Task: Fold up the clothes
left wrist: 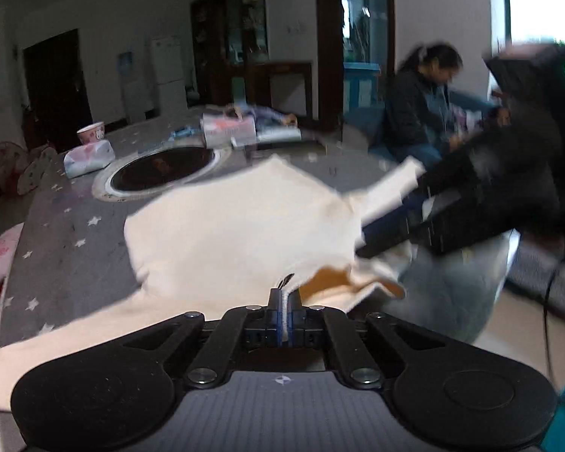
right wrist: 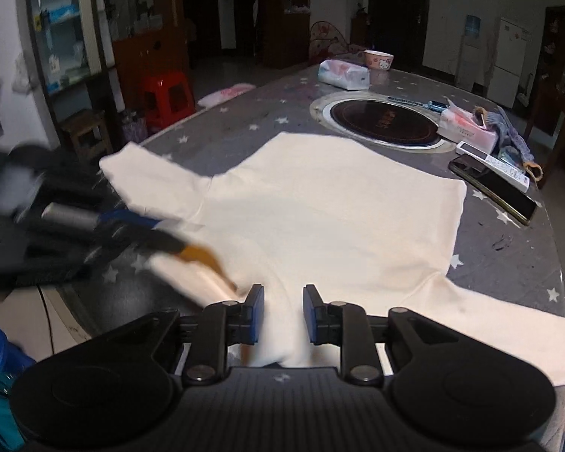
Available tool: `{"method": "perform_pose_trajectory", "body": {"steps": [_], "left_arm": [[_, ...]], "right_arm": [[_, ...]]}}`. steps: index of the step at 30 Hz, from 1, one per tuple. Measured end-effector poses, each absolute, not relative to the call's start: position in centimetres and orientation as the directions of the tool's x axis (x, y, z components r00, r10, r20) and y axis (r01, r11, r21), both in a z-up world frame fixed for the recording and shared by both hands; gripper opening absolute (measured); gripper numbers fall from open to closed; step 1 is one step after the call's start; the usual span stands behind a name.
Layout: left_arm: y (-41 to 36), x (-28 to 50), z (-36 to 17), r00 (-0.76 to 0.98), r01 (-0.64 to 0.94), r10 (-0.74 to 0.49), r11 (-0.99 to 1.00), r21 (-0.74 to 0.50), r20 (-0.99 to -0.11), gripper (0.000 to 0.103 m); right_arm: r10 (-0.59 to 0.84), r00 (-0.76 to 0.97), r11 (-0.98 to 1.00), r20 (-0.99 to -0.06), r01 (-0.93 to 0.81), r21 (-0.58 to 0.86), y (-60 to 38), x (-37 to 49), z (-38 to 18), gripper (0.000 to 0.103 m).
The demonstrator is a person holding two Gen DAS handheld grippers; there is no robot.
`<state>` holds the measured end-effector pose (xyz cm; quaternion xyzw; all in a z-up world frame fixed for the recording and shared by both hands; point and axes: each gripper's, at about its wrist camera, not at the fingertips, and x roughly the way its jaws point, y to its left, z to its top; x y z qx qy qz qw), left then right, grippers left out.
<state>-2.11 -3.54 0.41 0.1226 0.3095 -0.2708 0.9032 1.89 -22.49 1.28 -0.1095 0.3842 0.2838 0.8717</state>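
A cream T-shirt point(left wrist: 237, 226) lies spread on the grey star-patterned table point(left wrist: 56, 233), its brown-lined collar point(left wrist: 327, 282) at the near edge. My left gripper point(left wrist: 284, 301) is shut on a fold of fabric beside the collar. My right gripper point(left wrist: 365, 241) reaches in from the right, blurred, its tips at the shirt's shoulder. In the right wrist view the T-shirt point(right wrist: 320, 207) fills the middle. My right gripper point(right wrist: 284, 301) stands open, with shirt fabric lying between its fingers. The blurred left gripper point(right wrist: 180, 248) is at the collar on the left.
A round hob point(right wrist: 384, 120) is set into the table point(right wrist: 226, 132) behind the shirt. A phone point(right wrist: 493, 184), a remote point(right wrist: 493, 162), tissue packs point(right wrist: 342, 73) and a bowl point(right wrist: 378, 59) lie around it. A person point(left wrist: 422, 105) sits beyond the table. A red stool point(right wrist: 167, 98) stands on the floor.
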Motion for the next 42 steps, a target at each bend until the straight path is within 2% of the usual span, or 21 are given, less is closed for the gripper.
{"method": "perform_pose_trajectory", "body": {"steps": [5,8,10,12,17,20,24,27,32,34,35,36,39,42], "left_arm": [[-3.3,-2.0,-1.3,0.610,0.576,-0.400,0.816,0.037,-0.685,0.003],[-3.0,-1.8,-0.7,0.593,0.588,-0.412,0.809,0.022,-0.692,0.009],[-2.2,-1.3,0.2,0.603,0.577,-0.412,0.817,0.016,-0.683,0.019],[-1.4,-0.4,1.3,0.627,0.553,-0.410,0.833,0.008,-0.662,0.036],[-0.4,5.4,2.9,0.714,0.380,-0.265,0.924,0.040,-0.648,0.039],[-0.1,10.2,2.5,0.726,0.268,-0.176,0.963,0.038,-0.665,0.048],[0.1,16.4,1.2,0.722,0.186,-0.108,0.982,0.041,-0.684,0.053],[0.1,19.8,-0.1,0.714,0.128,-0.055,0.990,0.054,-0.698,0.053],[0.3,23.6,-2.2,0.687,0.117,-0.054,0.992,0.037,-0.724,0.053],[0.4,23.9,-2.3,0.696,0.133,-0.079,0.991,0.021,-0.714,0.041],[0.4,24.0,-2.4,0.701,0.142,-0.093,0.990,0.011,-0.707,0.023],[0.3,24.0,-2.3,0.704,0.154,-0.106,0.988,0.005,-0.703,0.012],[-0.2,23.5,-1.9,0.725,0.190,-0.132,0.982,0.013,-0.676,0.004],[-0.5,22.8,-1.2,0.749,0.215,-0.154,0.976,0.016,-0.645,0.007]], "right_arm": [[0.434,0.522,0.802,-0.734,-0.595,0.051,-21.8,2.5,0.9,0.022],[0.430,0.472,0.771,-0.770,-0.635,0.041,-20.1,2.8,-0.8,0.022],[0.425,0.446,0.750,-0.788,-0.661,0.030,-19.5,2.4,-1.6,0.022],[0.417,0.437,0.726,-0.797,-0.688,0.003,-19.1,1.8,-2.1,0.022],[0.440,0.459,0.756,-0.772,-0.653,0.043,-20.4,3.4,-0.3,0.024],[0.423,0.510,0.788,-0.748,-0.615,0.027,-21.4,5.1,0.6,0.030],[0.399,0.558,0.831,-0.728,-0.555,0.030,-22.4,7.9,1.2,0.032],[0.389,0.570,0.853,-0.724,-0.520,0.049,-23.1,9.7,1.0,0.033],[0.371,0.559,0.869,-0.741,-0.490,0.066,-23.7,11.6,-0.4,0.033],[0.366,0.555,0.873,-0.747,-0.483,0.069,-23.9,11.8,-0.8,0.033],[0.365,0.553,0.874,-0.749,-0.481,0.070,-24.0,11.8,-1.0,0.033],[0.363,0.551,0.874,-0.752,-0.481,0.070,-24.1,11.9,-1.1,0.034],[0.352,0.551,0.878,-0.757,-0.475,0.063,-24.3,11.9,-1.4,0.034],[0.350,0.552,0.881,-0.757,-0.469,0.065,-24.4,12.0,-1.5,0.034]]}}
